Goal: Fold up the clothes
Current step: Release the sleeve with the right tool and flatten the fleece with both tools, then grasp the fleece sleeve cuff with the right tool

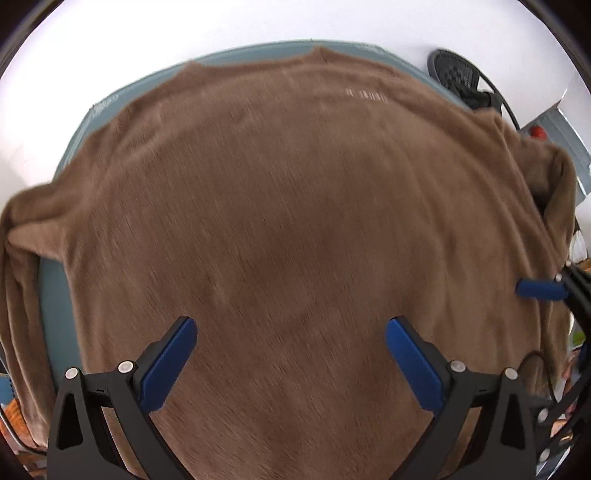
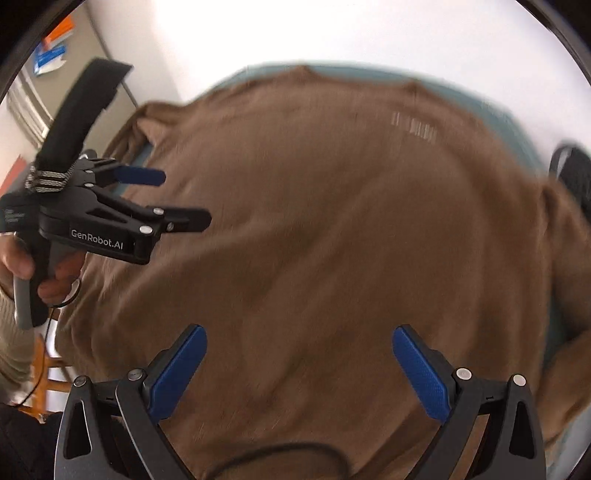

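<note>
Both the left gripper and right gripper hang spread wide, empty, above the brown sweater, which lies flat across the blue mat on the white tabletop. Best pinch a sleeve edge cleanly, one layer only.

Both wrist views look down closely, sharing the brown sweater.

There is one brown sweater, one blue-grey mat and two grippers: left gripper, right gripper.

soft matt brown knit sweater, matt black plastic tool, textured blue pads
</note>
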`<state>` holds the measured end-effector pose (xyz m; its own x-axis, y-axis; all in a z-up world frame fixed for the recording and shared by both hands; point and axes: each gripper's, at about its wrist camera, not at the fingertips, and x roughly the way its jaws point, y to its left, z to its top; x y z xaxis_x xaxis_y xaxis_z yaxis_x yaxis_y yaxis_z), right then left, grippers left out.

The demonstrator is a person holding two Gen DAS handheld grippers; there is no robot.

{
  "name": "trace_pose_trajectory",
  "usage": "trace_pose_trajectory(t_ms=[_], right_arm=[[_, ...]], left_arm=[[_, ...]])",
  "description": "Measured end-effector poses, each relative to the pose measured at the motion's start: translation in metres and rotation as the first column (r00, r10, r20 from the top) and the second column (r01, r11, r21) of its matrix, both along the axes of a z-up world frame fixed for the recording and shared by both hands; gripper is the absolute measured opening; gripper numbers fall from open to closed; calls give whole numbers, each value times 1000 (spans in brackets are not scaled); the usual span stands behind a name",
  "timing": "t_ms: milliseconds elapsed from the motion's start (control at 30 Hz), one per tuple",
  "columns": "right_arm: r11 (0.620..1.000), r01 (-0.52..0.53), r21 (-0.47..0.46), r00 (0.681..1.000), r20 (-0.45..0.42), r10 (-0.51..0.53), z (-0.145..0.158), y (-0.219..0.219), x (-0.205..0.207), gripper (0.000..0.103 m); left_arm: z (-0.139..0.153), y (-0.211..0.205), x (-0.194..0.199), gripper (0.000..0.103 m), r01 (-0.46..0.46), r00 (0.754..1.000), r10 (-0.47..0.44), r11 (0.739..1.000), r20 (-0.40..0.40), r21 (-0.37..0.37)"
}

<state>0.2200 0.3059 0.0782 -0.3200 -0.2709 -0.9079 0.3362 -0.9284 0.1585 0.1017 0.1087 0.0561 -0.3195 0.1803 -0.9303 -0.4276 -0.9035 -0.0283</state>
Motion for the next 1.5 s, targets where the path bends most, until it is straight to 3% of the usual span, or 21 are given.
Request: trace_pose_trajectory(t_ms=[67,333,433,567,667,733,800,833,933,967,1033,1100,1233,1367,1500], right_arm=[[1000,2,-2,1000,21,-1,-10,-2,15,103],[995,2,96,991,-136,11,-19,-12,60,103],[998,44,50,983,-181,-35,-19,-6,61,102],[981,164,-108,948,-256,-187,2,30,65,102],[928,328,-177,876,-312,-369,19,72,66,102],[845,482,-232,782,-319,-534,27,116,70,102],[725,638,-260,660,-299,-689,28,159,79,102],[678,683,-270,617,-283,-734,25,174,84,102],[577,763,-291,530,-229,-817,13,207,99,102],[558,769,-312,518,-207,-830,8,214,103,102],[555,742,-376,534,-169,-828,2,218,109,102],[551,683,-480,571,-121,-812,-2,221,112,102],[506,595,-625,618,-47,-784,-9,226,107,101],[419,588,-691,608,36,-793,-19,241,96,87],[385,603,-699,581,53,-812,-20,253,95,74]], left_arm=[[-8,0,9,103,-5,1000,5,1000,2,-14],[-8,-6,20,103,-59,998,59,998,-13,15],[-6,-6,19,103,-83,997,83,996,-7,25],[0,-4,14,103,-113,994,113,992,6,58],[6,2,7,103,-130,991,130,988,13,85],[8,7,0,103,-143,990,142,985,17,102],[7,12,-5,103,-150,989,148,980,27,130],[6,16,-5,103,-147,989,145,980,25,133],[5,26,-3,103,-132,991,133,984,-5,122],[5,28,-2,103,-127,991,130,985,-18,114],[3,32,-3,103,-122,992,125,987,-25,105],[-4,32,-4,103,-127,992,129,987,-11,101],[-10,37,-1,103,-105,993,108,993,-41,61],[-12,38,2,103,-92,994,95,995,-59,50],[-13,40,3,103,-93,992,96,995,-77,39]])
